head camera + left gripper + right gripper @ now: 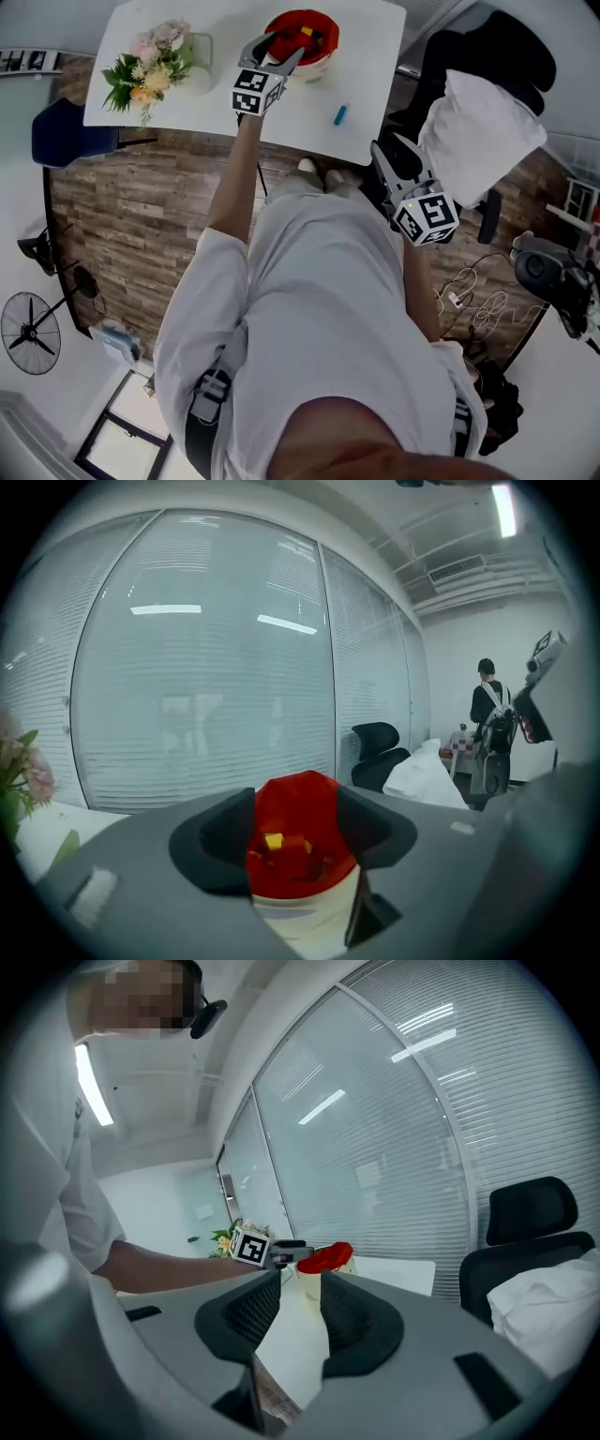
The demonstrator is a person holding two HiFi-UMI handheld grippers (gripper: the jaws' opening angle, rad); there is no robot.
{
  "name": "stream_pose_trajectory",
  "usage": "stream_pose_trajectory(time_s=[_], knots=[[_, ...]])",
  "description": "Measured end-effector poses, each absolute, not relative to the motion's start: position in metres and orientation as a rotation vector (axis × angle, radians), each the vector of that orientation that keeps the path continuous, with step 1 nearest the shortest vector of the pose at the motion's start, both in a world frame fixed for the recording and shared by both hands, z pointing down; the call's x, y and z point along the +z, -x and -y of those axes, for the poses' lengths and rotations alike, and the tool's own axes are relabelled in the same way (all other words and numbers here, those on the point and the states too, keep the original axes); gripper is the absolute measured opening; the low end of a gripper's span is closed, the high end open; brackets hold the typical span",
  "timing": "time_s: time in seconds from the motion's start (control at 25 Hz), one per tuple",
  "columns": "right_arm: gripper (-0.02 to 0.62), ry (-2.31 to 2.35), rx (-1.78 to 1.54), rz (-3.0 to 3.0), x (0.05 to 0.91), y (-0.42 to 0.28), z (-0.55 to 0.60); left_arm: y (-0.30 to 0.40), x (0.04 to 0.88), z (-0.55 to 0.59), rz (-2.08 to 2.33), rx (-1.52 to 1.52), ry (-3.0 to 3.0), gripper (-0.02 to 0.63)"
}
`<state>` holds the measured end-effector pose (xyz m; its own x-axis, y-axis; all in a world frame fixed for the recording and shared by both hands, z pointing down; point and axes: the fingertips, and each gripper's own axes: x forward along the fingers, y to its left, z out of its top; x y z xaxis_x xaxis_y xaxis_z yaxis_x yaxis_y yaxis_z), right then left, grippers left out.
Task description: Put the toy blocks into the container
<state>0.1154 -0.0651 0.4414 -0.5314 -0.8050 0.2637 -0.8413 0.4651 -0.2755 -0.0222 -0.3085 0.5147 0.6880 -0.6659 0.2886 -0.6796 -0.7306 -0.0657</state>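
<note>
A red-lined container [302,37] stands at the far side of the white table [375,56], holding red and yellow toy blocks [274,841]. My left gripper [286,47] hovers at the container's near rim, jaws wide apart and open, with nothing between them; through the gap I look into the container [300,855]. A small blue block [340,115] lies on the table to the right of the container. My right gripper [389,150] is held off the table's near right edge, open and empty, pointing towards the container [326,1258].
A vase of flowers [150,70] sits on the table's left part. A black office chair draped with white cloth [478,122] stands to the right, a blue chair [66,131] to the left. A fan [30,333] stands on the floor. A person [487,705] stands far back.
</note>
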Motion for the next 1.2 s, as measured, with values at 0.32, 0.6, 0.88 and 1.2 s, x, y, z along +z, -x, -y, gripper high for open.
stream_pose_trajectory(time_s=[0.32, 0.6, 0.88, 1.2], knots=[[0.157, -1.512, 0.614, 2.476, 0.476, -0.118, 0.077, 0.036, 0.499, 0.264, 1.070, 0.339, -2.871, 0.293], [0.242, -1.420, 0.618, 2.297, 0.556, -0.105, 0.108, 0.049, 0.433, 0.189, 1.091, 0.219, -3.044, 0.259], [0.245, -1.300, 0.667, 2.205, 0.617, -0.090, 0.126, 0.066, 0.377, 0.142, 1.250, 0.091, -3.040, 0.012], [0.259, -1.288, 0.804, 2.074, 0.676, -0.083, 0.147, 0.087, 0.365, 0.109, 1.305, 0.098, -2.991, -0.005]])
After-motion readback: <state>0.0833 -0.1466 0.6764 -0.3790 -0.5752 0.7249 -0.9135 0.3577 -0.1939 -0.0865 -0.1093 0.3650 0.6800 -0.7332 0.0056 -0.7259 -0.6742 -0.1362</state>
